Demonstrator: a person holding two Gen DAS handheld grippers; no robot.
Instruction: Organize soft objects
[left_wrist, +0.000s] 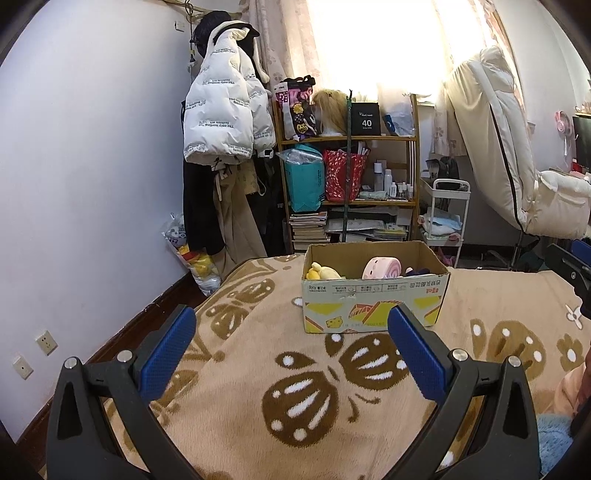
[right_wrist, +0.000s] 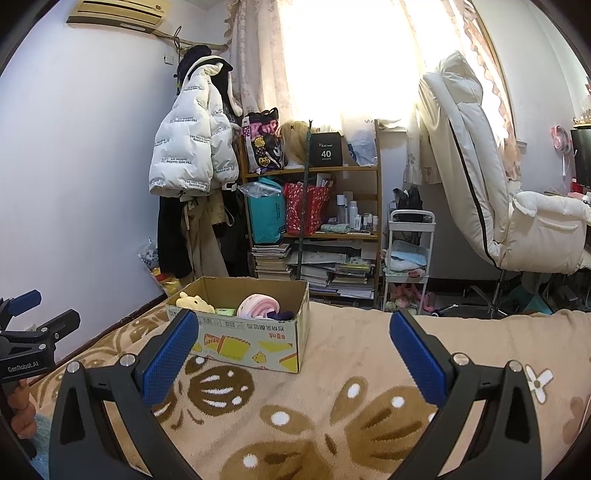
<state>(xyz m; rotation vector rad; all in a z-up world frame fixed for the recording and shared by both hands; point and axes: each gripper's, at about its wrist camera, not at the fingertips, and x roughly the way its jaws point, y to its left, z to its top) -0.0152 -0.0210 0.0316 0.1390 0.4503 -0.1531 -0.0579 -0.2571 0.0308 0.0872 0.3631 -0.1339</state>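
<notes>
Left gripper (left_wrist: 291, 334): jaws spread wide, nothing between them, hovering over the blanket (left_wrist: 236, 369). Right gripper (right_wrist: 291, 338): same, jaws spread, empty, above the same blanket. Neither touching any soft item.

Ahead of both: cardboard box (left_wrist: 373, 304) sitting upright on the bed, flaps open, near the bed's far edge. From the left wrist view roughly centred between the fingers; from the right wrist view offset toward the left finger.

Inside the box: yellow plush (left_wrist: 323, 272) at the left end, pink striped plush (left_wrist: 380, 267) toward the middle, dark fabric item (left_wrist: 419, 271) just beside the pink one. Right wrist view also shows a small green item (right_wrist: 225, 312) between yellow and pink; cannot tell what it is.

Progress judgement: looks mostly done. Several soft things already boxed, and no loose toys on the visible stretch of blanket in front of either gripper. Possible leftovers: light blue fuzzy fabric (left_wrist: 554, 435) at the lower right edge of the left view, beside a hand (right_wrist: 20, 410) gripping the left tool; too cropped to tell whether it belongs to the task. Bag of plush on the floor (left_wrist: 192, 258) by the wall also unclear as task scope.

Remaining, probably: check the near side of the bed for stragglers, otherwise finished.
</notes>
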